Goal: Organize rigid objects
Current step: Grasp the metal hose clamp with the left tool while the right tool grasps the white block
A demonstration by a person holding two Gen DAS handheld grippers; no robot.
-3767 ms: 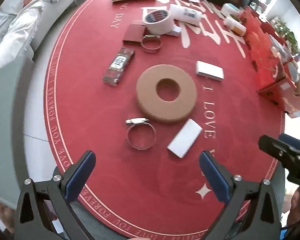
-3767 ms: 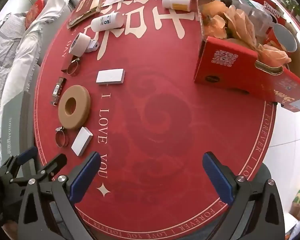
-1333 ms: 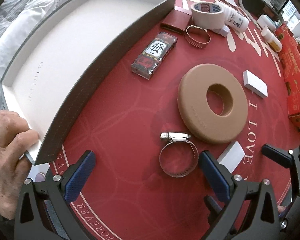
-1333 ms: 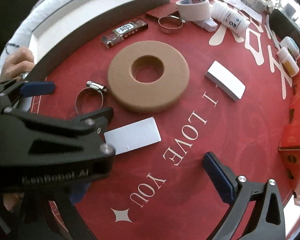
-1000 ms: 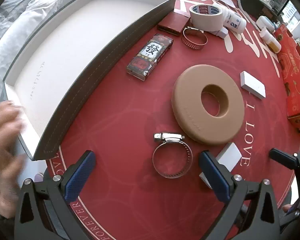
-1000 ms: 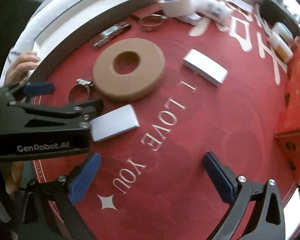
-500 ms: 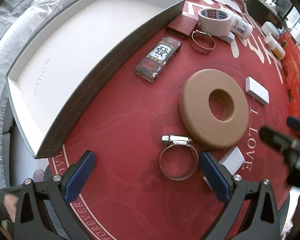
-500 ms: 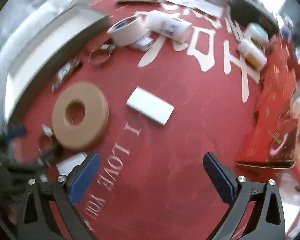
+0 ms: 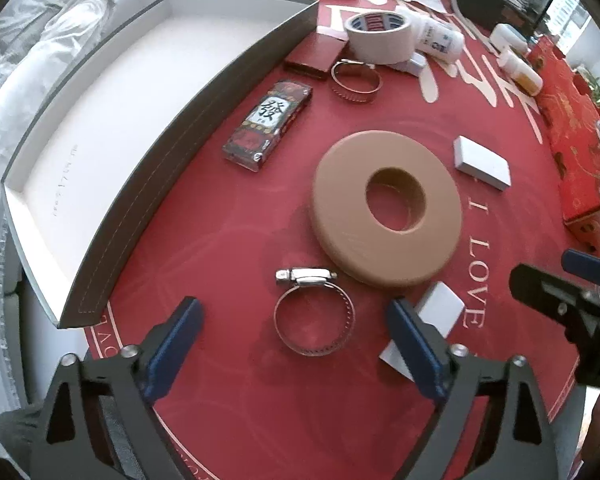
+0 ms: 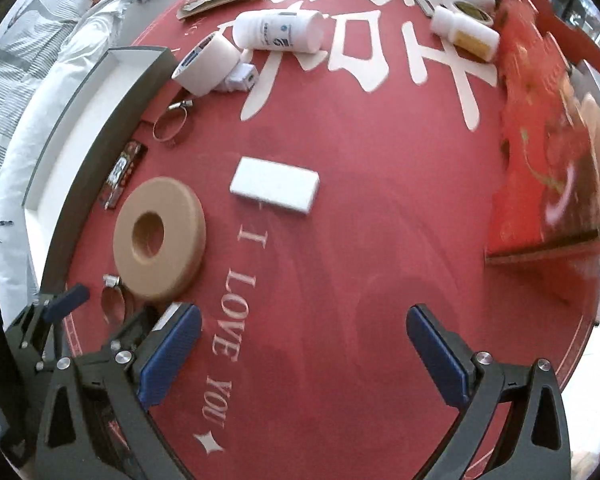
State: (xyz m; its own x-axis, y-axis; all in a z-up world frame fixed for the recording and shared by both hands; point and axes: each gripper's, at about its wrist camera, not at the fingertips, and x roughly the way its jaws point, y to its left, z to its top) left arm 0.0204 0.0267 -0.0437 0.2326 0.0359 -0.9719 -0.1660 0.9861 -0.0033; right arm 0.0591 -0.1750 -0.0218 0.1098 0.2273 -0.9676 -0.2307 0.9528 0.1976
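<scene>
My left gripper (image 9: 296,346) points down over a steel hose clamp (image 9: 314,316) that lies on the red mat. Its jaws are closing, with the clamp between the blue pads (image 9: 174,344) and untouched. Just beyond the clamp lies a tan ring (image 9: 384,208), and a small white block (image 9: 438,308) is partly hidden behind the right finger. My right gripper (image 10: 304,360) is open and holds nothing, with a larger white block (image 10: 276,186) ahead of it. At the left a grey tray (image 9: 172,184) with a white inside holds nothing.
Along the tray lie a red packet (image 9: 268,126), a dark red box (image 9: 314,56) and a second clamp (image 9: 356,76). Behind them are a tape roll (image 9: 380,36) and a white bottle (image 9: 440,38). A red carton (image 10: 548,152) borders the right side.
The left jaws have narrowed around the clamp. The hand at the tray's near corner has left view. The right gripper has swung right, away from the left gripper, facing the larger white block.
</scene>
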